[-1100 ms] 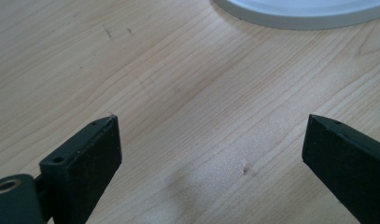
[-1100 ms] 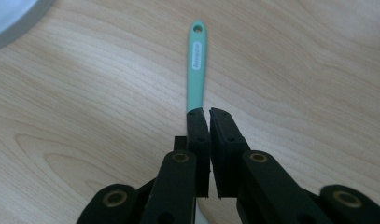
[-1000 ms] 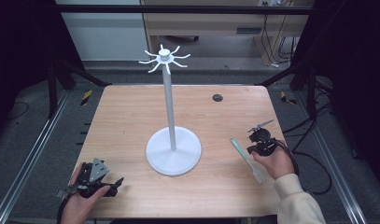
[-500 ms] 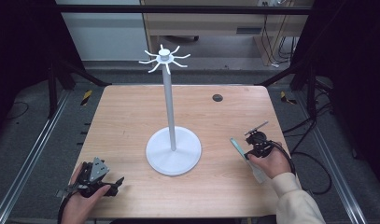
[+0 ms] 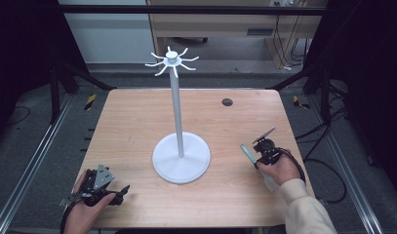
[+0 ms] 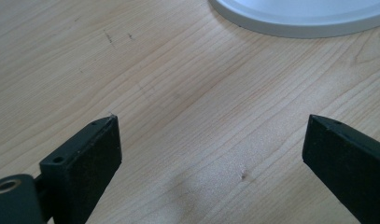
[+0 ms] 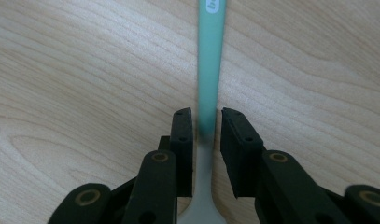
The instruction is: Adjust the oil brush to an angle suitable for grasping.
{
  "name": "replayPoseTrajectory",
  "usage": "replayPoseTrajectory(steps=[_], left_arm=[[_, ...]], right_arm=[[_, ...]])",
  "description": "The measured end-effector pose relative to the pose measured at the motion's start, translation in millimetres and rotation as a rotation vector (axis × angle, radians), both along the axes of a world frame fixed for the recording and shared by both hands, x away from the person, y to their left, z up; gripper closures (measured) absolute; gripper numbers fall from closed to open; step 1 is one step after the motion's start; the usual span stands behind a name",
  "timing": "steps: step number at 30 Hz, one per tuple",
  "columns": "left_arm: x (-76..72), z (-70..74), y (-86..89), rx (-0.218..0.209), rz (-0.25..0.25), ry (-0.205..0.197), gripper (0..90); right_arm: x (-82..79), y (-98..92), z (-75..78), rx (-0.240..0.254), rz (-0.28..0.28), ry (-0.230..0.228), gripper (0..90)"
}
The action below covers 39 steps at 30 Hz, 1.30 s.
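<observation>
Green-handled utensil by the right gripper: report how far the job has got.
Done: the right gripper has its jaws closed around the green-handled utensil, low at the table. In hand: that grasp; whether the utensil has left the wood is unclear. Left, as a guess: carrying it to the white stand, whose top hooks hang bare. The left gripper rests open near the front edge, holding nothing.

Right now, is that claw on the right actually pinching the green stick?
Cannot tell. In the right gripper view the right gripper has its jaws close around the green stick, yet thin slivers show at each side.
</observation>
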State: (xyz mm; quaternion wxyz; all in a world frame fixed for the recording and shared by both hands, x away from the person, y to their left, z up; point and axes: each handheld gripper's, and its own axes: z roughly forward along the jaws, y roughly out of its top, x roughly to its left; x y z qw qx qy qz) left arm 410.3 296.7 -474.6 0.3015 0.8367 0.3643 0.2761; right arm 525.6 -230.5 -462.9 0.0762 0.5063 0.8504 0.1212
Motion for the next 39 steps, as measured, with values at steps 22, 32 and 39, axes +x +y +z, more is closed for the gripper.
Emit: replayPoseTrajectory(steps=[22, 32, 39], left_arm=[[0.0, -0.6, -0.2, -0.006, 0.004, 0.0, 4.2], [0.8, -1.4, 0.6, -0.003, 0.011, 0.004, 4.2], [3.3, -2.2, 2.4, -0.009, 0.024, 0.006, 4.1]], right_arm=[[4.8, -0.2, -2.5, -0.006, -0.008, 0.045, 82.5], [-0.4, 0.9, 32.8, 0.081, 0.004, -0.076, 82.5], [4.3, 20.2, 71.0, 0.223, 0.022, -0.225, 82.5]])
